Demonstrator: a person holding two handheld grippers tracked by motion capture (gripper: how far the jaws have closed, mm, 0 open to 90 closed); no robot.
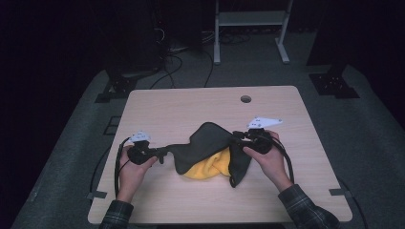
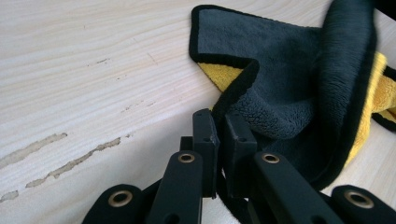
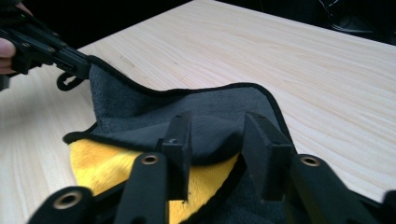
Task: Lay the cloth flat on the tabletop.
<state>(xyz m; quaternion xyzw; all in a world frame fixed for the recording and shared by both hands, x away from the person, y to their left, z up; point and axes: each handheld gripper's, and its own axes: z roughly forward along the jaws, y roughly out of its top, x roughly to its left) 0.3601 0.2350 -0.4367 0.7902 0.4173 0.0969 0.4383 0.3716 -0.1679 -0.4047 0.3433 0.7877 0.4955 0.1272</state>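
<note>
The left tool (image 2: 219, 140) clamps the cloth's (image 1: 210, 143) black edge; the right tool (image 3: 215, 140) stands apart over its folded middle on the bench (image 1: 191, 105).

Cloth (image 2: 299, 84): right part cut off by frame edge in left gripper view; yellow underside (image 1: 207, 168) mostly hidden under grey fold. Right gripper (image 3: 217, 154): bases cut off at bottom edge. Room beyond bench (image 1: 167, 109) too dark to read.

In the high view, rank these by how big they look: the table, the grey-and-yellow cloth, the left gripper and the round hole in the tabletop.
Largest to smallest:
1. table
2. grey-and-yellow cloth
3. left gripper, shut on the cloth's edge
4. round hole

The hole lies farther from the camera, so it may look smaller than it is.
</note>
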